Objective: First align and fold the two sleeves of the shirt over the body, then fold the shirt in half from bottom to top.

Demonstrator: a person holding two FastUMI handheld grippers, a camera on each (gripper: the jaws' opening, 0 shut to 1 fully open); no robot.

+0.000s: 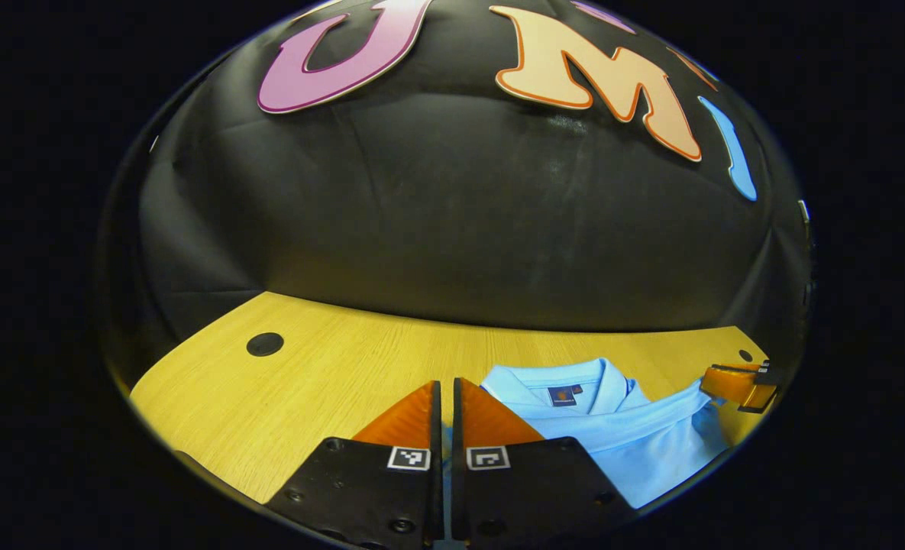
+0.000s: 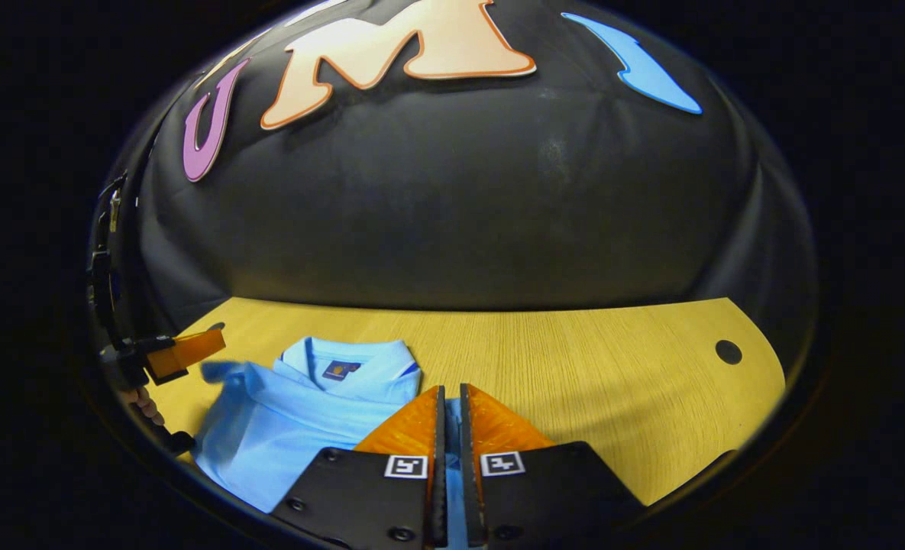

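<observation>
A light blue polo shirt [image 1: 620, 439] lies on the wooden table [image 1: 322, 382], its collar [image 1: 567, 382] toward the booth wall. My left gripper [image 1: 446, 386] is shut at the shirt's left side, with a thin strip of blue cloth showing between its fingers. In the right gripper view the shirt [image 2: 284, 428] spreads to the left, collar [image 2: 345, 359] at the back. My right gripper [image 2: 452, 391] is shut too, with blue cloth in the slit between its fingers. Each view catches the other gripper at the shirt's far side: right gripper [image 1: 735, 382], left gripper [image 2: 192, 347].
The table [image 2: 612, 367] runs back to the black cloth wall. Round dark holes sit in the tabletop, one far left [image 1: 265, 344] and one far right [image 2: 728, 351]. A hand [image 2: 145, 405] holds the left gripper.
</observation>
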